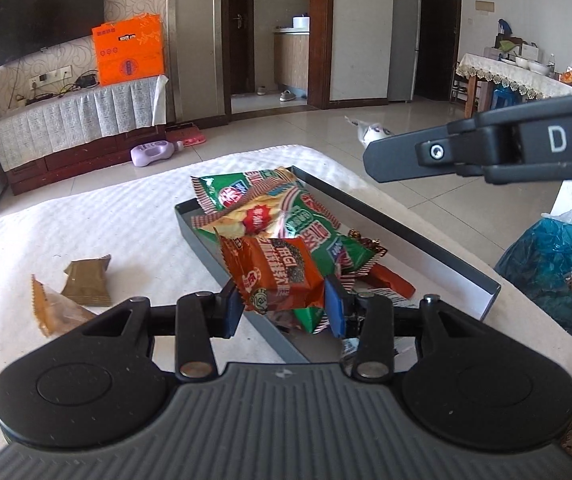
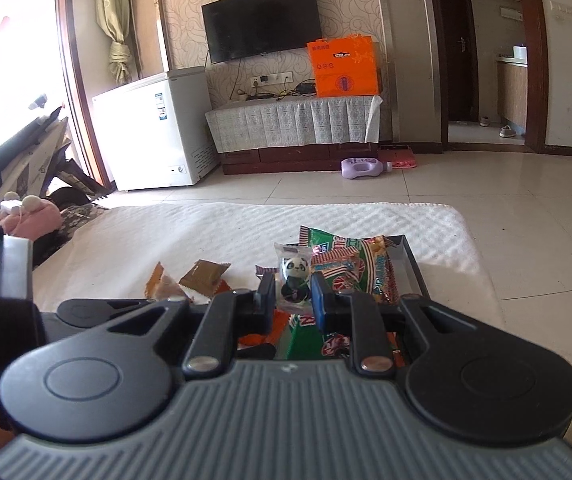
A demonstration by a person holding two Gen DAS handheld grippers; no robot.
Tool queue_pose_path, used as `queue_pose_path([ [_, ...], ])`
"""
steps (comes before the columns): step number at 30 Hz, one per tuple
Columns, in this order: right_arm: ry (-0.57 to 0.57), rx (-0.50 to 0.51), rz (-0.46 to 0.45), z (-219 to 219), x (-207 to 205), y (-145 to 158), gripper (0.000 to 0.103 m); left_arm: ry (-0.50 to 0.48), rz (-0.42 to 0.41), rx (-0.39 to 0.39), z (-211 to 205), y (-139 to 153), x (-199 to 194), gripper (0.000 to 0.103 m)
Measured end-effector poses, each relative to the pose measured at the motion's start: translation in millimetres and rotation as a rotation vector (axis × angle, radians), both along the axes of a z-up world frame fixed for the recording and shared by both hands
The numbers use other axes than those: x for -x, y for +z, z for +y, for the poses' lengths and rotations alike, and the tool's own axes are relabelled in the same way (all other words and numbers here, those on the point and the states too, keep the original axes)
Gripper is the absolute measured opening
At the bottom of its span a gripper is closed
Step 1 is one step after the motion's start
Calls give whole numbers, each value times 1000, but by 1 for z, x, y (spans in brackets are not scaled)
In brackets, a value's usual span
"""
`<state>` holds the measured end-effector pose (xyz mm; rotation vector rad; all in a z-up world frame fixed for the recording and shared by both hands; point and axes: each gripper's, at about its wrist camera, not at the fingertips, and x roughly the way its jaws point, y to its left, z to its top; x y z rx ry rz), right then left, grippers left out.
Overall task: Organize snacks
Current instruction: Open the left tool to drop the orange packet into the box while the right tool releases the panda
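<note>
Grey tray near the table's far right corner: crinkly foil snack packs. Left gripper clamps orange packet; right gripper clamps clear panda packet.

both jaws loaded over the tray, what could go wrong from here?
1. The tray is already heaped; the orange packet in the left gripper may slide off the pile onto the white cloth if dropped there.
2. The right gripper grips the clear panda packet low down, so it could twist or slip out.
3. Two brown packets lie loose outside the tray and could be missed.
</note>
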<state>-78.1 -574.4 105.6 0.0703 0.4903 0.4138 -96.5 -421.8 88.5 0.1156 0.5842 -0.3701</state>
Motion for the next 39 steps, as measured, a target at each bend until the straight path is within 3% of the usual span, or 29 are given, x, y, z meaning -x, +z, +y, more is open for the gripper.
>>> queue_pose_path([
  [15,-37,32,74,-7,-14,-19,22,-118,55,60,-53,-22,-7,48],
  [33,-61,9,100,-13,-21,-26,22,-114,66,50,-49,-40,-4,49],
  [36,-62,15,108,-12,-23,-29,22,-115,63,52,-47,-40,0,52],
  [39,-67,26,121,-11,-27,-33,22,-116,45,51,-44,-39,5,63],
])
